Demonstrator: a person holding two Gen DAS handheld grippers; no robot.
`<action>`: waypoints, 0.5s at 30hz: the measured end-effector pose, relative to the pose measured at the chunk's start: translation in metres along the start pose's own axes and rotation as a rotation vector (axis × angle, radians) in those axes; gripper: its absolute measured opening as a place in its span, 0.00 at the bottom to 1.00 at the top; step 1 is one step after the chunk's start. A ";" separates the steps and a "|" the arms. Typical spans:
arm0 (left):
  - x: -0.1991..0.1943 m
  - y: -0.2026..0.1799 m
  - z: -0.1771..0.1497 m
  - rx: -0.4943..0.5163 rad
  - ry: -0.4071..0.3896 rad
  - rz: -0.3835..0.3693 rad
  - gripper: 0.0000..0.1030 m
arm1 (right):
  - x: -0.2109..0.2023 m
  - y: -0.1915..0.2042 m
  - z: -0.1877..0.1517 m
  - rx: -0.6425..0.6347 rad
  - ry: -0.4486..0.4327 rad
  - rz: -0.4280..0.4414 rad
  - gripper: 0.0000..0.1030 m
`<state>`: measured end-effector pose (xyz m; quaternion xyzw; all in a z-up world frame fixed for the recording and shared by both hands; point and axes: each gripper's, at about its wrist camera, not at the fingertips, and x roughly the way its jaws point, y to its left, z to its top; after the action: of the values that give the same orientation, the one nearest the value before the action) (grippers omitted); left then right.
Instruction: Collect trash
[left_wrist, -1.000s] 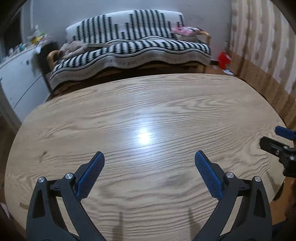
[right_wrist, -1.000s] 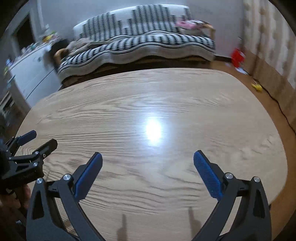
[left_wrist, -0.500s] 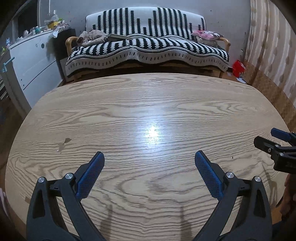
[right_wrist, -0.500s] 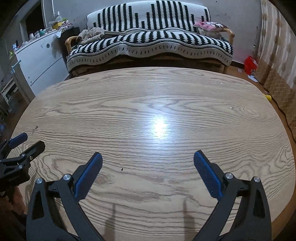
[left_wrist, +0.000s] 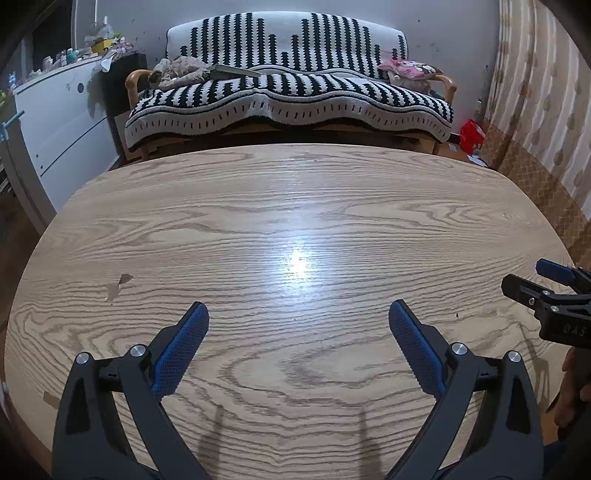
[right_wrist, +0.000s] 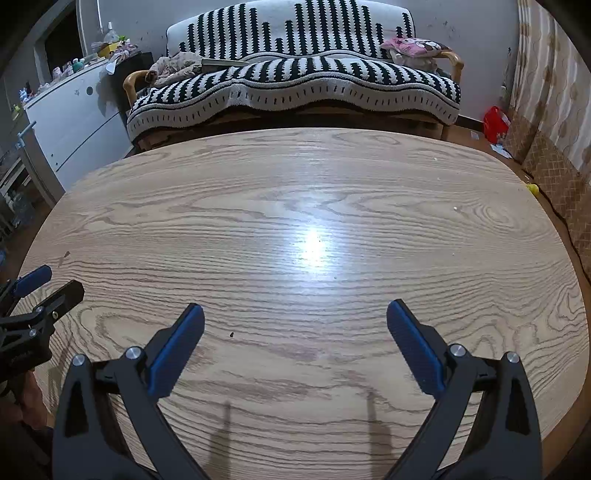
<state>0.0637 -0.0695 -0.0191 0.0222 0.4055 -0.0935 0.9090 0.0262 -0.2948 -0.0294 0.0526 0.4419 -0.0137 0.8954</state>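
Both wrist views look across a pale oak-grain oval table (left_wrist: 295, 206) whose top carries only small specks and a brown stain (left_wrist: 118, 286) at the left. My left gripper (left_wrist: 298, 314) hovers open over the near edge, nothing between its blue pads. My right gripper (right_wrist: 294, 315) is open too, empty, and shows at the right edge of the left wrist view (left_wrist: 532, 280). The left gripper appears at the left edge of the right wrist view (right_wrist: 48, 282). No trash item is visible on the table. A red bag (left_wrist: 471, 133) and paper scraps lie on the floor far right.
A black-and-white striped sofa (left_wrist: 291, 96) stands behind the table, with clothes and a pink cushion (left_wrist: 408, 70) on it. A white dresser (left_wrist: 55, 122) with clutter on top is at the left. A patterned curtain (left_wrist: 539, 96) hangs at the right. A small yellow object (right_wrist: 532, 188) lies on the floor.
Both views have swung and settled, centring the table and sofa; the blur is gone. The jaws of both grippers stay equally wide apart.
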 end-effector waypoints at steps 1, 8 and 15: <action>0.000 0.000 0.000 -0.003 0.000 0.000 0.92 | 0.000 0.000 0.000 -0.002 0.000 0.000 0.93; 0.002 -0.002 0.001 -0.002 0.000 0.000 0.92 | -0.001 -0.003 -0.001 -0.005 0.001 -0.001 0.93; 0.001 -0.004 0.000 -0.002 0.000 -0.002 0.92 | -0.001 -0.003 -0.001 -0.002 0.000 -0.002 0.93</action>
<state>0.0637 -0.0737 -0.0200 0.0208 0.4057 -0.0940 0.9089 0.0242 -0.2980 -0.0296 0.0510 0.4418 -0.0142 0.8956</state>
